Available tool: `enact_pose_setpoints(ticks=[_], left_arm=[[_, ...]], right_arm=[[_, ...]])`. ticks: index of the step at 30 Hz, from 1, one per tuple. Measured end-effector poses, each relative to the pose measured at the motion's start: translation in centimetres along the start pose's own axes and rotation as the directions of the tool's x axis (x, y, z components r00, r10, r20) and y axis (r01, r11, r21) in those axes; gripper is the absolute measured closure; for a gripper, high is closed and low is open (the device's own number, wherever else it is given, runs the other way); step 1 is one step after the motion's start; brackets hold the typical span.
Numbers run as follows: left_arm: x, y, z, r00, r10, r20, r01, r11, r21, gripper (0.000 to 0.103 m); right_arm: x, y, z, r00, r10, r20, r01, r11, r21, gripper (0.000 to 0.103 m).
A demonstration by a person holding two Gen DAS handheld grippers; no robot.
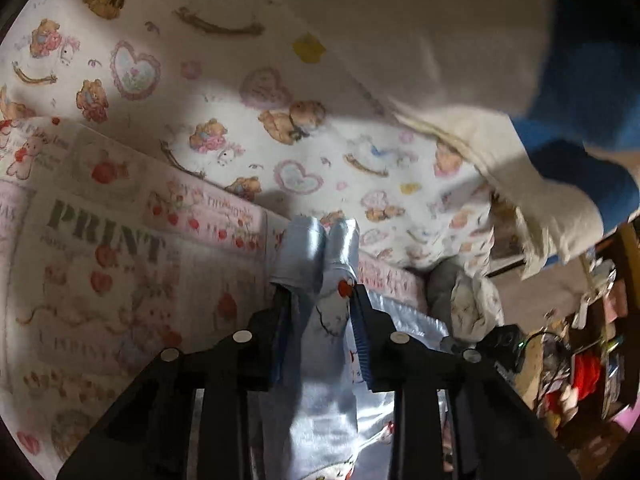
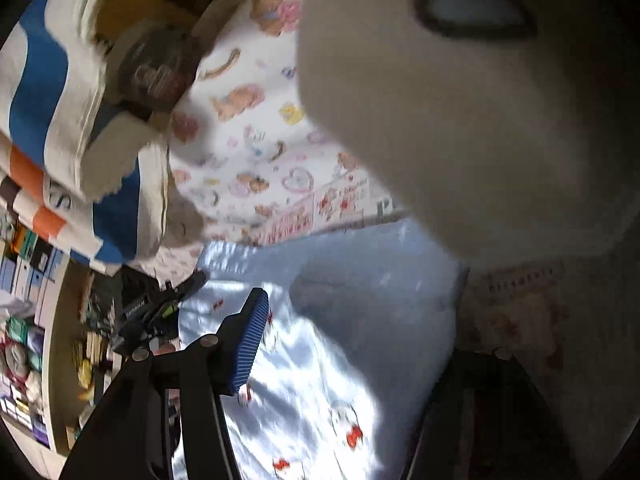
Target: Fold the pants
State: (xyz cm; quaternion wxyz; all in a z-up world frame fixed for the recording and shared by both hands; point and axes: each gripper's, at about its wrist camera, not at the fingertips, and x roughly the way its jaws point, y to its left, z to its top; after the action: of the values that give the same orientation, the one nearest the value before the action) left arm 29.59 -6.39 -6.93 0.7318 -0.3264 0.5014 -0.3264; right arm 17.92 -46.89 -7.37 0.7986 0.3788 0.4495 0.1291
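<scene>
Left tool (image 1: 318, 304) on pants (image 1: 316, 264) — bunched fold running away from camera

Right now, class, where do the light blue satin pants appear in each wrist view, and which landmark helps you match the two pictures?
Left wrist view: the light blue satin pants sit at bottom centre, bunched up between the left gripper fingers.
Right wrist view: the pants spread across the lower middle, beside the right gripper's blue pad.
Shared landmark: the teddy-bear print sheet, lying beyond the pants in both.
</scene>
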Motion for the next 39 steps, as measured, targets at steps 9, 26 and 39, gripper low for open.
enact_pose_setpoints(ticks=[9,26,39], left_arm=[[1.3,-1.7,0.4,1.000,0.016,0.006,-0.016,0.999,0.038,0.080],[-4.8,-5.4,-0.4,0.906,0.322,0.274,-0.406,0.845,0.348,0.097],[-6.0,-6.5,-3.4,0.807,0.417,0.418,-0.583,0.678,0.449,0.036]], right_arm=[[1.8,1.0,0.2,0.993,-0.107,-0.050,0.105,0.994,-0.043,0.093],[4.5,10.9,-0.4,0.935,-0.326,0.138,0.351,0.802,-0.484,0.097],[-0.7,10.4,-1.9,0.847,-0.396,0.355,0.523,0.742,-0.419,0.038]])
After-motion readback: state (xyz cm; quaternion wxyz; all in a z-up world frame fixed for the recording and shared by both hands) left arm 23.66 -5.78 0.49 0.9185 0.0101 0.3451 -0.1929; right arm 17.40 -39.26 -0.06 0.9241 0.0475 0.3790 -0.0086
